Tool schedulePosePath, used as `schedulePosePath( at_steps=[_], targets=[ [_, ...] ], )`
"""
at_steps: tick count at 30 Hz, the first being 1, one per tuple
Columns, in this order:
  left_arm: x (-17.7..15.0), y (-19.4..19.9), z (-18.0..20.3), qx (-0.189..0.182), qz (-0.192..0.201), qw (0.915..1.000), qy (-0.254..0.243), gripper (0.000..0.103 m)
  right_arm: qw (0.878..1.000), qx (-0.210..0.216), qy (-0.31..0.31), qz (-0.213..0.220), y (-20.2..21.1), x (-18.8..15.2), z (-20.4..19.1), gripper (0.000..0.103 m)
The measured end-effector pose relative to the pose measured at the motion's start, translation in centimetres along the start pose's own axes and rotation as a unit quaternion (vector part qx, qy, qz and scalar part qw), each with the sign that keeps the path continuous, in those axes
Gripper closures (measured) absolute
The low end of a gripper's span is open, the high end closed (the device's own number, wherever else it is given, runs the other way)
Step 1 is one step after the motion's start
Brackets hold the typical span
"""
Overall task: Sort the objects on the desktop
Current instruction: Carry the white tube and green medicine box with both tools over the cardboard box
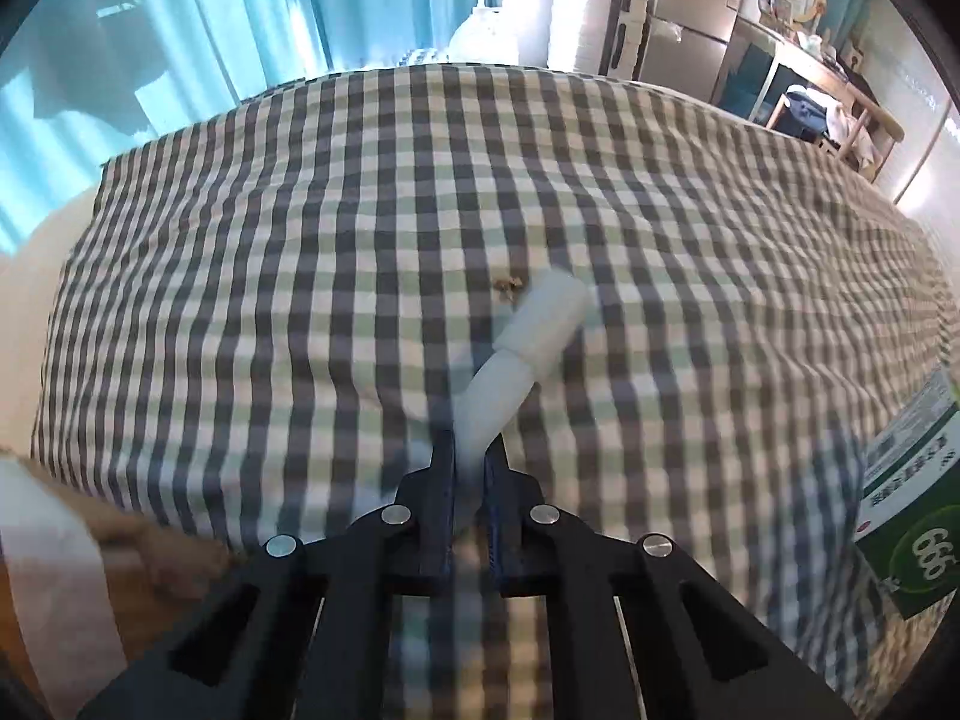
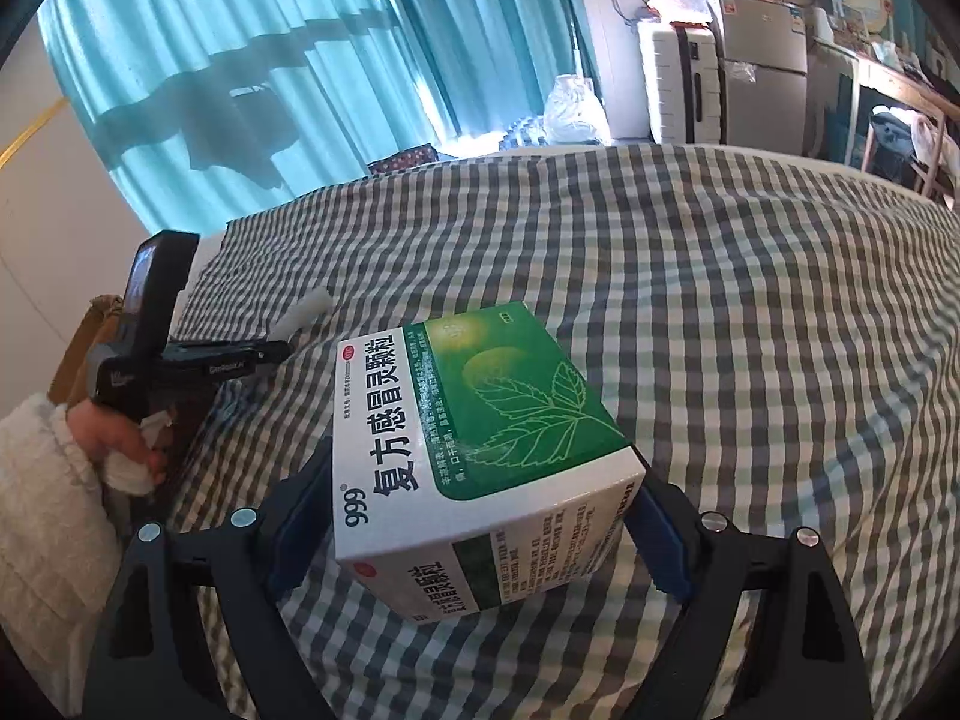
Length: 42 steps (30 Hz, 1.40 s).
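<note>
In the left wrist view, a white sleeve (image 1: pixel 54 552) blurs the lower left corner. At bottom centre the left gripper (image 1: pixel 471 450) points steeply down at the checked cloth (image 1: pixel 270 240), its jaws drawn nearly together on the flat end of a white tube (image 1: pixel 519 354). The tube slants up and to the right from the jaws, its wider cap end near the frame's middle, just beside a small brown speck (image 1: pixel 509 284) on the cloth. At the lower right edge the corner of a green and white medicine box (image 1: pixel 906 516) shows.

In the right wrist view, the person's left hand (image 2: pixel 117 438) at centre left wraps the handle of the left gripper (image 2: pixel 282 350), sleeve (image 2: pixel 42 480) bunched at the wrist; the tool reaches rightward, and the white tube (image 2: pixel 309 306) sticks out beyond its tip. At bottom centre the right gripper (image 2: pixel 480 510) tilts down over the cloth (image 2: pixel 750 300), its jaws spread wide with a blue pad against each end of the medicine box (image 2: pixel 486 444). The box sits tilted between them, green leaf face upward, above the cloth. Teal curtains (image 2: pixel 300 60) hang in the upper left.
</note>
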<state>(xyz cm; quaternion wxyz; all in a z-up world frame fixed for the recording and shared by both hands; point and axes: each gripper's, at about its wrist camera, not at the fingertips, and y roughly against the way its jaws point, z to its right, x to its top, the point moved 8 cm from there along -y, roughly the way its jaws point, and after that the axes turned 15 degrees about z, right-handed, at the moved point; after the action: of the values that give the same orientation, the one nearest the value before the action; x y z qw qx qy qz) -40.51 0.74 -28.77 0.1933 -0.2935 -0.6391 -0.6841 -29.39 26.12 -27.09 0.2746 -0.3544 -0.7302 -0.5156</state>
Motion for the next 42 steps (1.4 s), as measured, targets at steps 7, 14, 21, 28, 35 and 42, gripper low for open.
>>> schedulePosePath(
  at_steps=[7, 14, 21, 28, 35, 42],
  targets=[
    [-5.4, 8.8, 3.8, -0.027, 0.014, 0.9992, 0.027, 0.097, 1.0, 0.006, -0.017, 0.01, 4.5, -0.1, -1.6, 0.017],
    [-7.5, 16.9, 4.7, -0.06, 0.05, 0.9948, 0.065, 0.097, 1.0, 0.013, 0.006, 0.021, 9.1, -0.5, -5.0, 0.017],
    [-5.9, 24.0, 4.1, -0.07, 0.106, 0.99, 0.061, 0.097, 0.999, 0.021, 0.019, 0.045, 14.1, -0.7, -8.2, 0.017],
    [-3.5, 30.5, -0.9, -0.044, 0.164, 0.9809, 0.095, 0.097, 0.994, 0.059, 0.056, 0.072, 16.9, 1.2, -14.6, 0.017],
    [-3.5, 33.7, -9.0, 0.012, 0.195, 0.9722, 0.129, 0.097, 0.983, 0.137, 0.096, 0.081, 15.3, 2.9, -25.3, 0.017],
    [-4.5, 33.3, -17.2, 0.06, 0.191, 0.9684, 0.148, 0.097, 0.973, 0.195, 0.107, 0.065, 9.1, 3.6, -35.8, 0.017]
  ],
)
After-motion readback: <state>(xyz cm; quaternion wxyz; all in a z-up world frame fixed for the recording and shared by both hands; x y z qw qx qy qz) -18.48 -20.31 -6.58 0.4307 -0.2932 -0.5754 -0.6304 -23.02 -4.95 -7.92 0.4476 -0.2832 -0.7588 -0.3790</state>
